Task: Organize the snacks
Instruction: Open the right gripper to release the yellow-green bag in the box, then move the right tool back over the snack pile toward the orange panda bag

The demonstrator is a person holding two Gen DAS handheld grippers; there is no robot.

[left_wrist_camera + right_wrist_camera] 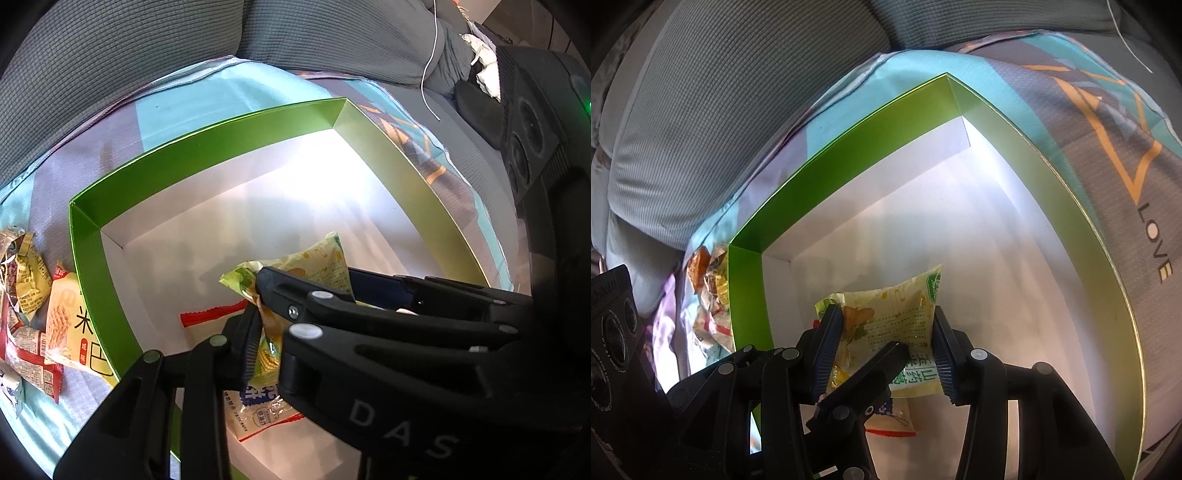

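A green box with a white inside (207, 147) (849, 136) lies open on a patterned cloth. My left gripper (258, 306) is shut on a yellow-green snack packet (314, 262) and holds it over the box floor. My right gripper (882, 332) also reaches into the box; its jaws stand apart on either side of the same packet (901, 314), and the left gripper's finger (871, 365) crosses between them. A red-edged snack packet (210, 315) (890, 424) lies flat on the box floor beneath.
Several loose snack packets (33, 314) (709, 295) lie on the cloth left of the box. The blue and grey cloth (221, 96) (1108, 147) covers a grey sofa (129, 44) (701, 110). A white cable (432, 55) hangs at the back right.
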